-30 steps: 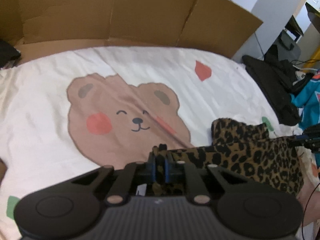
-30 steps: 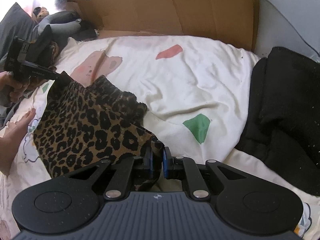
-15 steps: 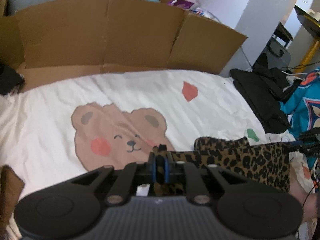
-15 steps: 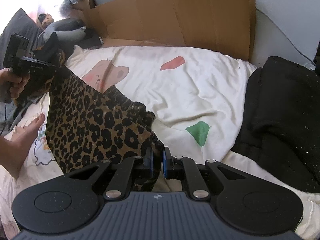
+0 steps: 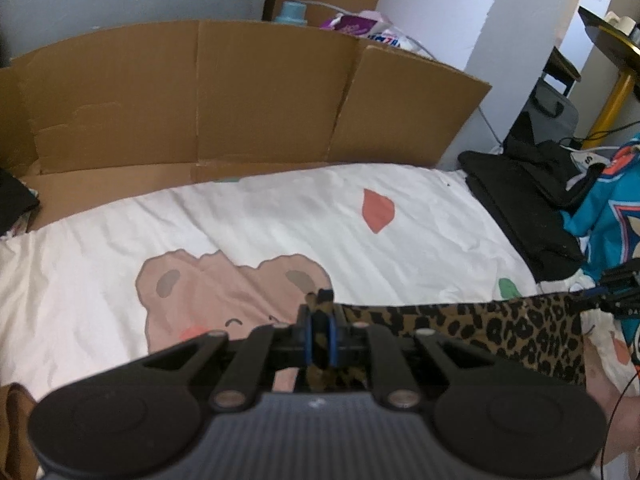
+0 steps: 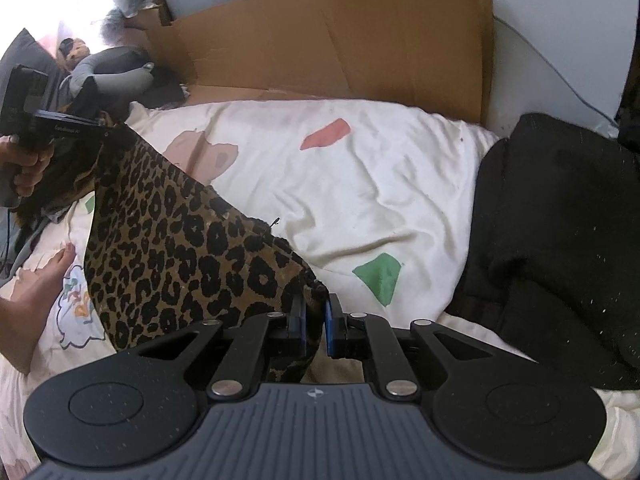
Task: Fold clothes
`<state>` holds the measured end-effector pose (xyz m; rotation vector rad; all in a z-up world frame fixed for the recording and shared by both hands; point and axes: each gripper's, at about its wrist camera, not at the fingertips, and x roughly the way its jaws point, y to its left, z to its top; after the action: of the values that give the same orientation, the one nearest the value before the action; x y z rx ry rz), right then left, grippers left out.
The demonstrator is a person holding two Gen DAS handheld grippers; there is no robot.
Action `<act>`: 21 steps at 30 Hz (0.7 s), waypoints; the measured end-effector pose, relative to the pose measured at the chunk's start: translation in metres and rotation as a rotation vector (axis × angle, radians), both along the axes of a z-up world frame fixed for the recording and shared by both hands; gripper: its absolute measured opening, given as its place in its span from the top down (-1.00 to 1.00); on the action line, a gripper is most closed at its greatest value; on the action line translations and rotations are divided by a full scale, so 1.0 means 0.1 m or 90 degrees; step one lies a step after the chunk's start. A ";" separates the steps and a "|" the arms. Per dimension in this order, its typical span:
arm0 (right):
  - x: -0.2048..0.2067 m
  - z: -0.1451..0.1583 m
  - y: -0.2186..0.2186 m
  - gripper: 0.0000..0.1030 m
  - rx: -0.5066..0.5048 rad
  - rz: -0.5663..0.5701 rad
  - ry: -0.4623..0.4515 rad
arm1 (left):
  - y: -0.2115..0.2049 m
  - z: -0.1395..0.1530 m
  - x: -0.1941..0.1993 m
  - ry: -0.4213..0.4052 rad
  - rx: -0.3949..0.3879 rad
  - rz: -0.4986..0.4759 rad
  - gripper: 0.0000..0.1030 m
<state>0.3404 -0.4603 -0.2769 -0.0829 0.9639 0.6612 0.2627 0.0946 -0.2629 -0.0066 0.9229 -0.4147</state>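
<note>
1. Cardboard panels (image 5: 256,96) are standing behind the bed (image 5: 280,216), whose white bear-print cover is serving as the folding area.
2. Both tools are pinching the leopard-print garment (image 6: 180,248), stretching it in the air above the bed: left tool (image 5: 320,334) clamped on one top corner, right tool (image 6: 314,324) clamped on the other.
3. Fabric is looking light, soft and limp, sagging between grips; corners or hem edges seem the best holds.
4. Small lettering on the left tool's body is showing in the right wrist view, too small to read.
</note>
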 end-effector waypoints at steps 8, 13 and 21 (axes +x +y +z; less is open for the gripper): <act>0.25 -0.26 0.00 0.86 0.013 -0.043 0.054 | 0.01 -0.34 0.28 0.047 0.015 0.006 0.83; 0.41 -0.44 0.01 0.86 0.018 -0.053 0.088 | -0.03 -0.58 0.40 0.069 0.032 -0.005 0.83; 0.60 -0.71 0.04 0.86 0.012 -0.062 0.140 | -0.12 -0.86 0.53 0.095 0.056 -0.035 0.83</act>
<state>0.4001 -0.4559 -0.3476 0.0547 1.1655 0.5980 0.3157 0.0827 -0.3489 0.0694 1.0905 -0.4291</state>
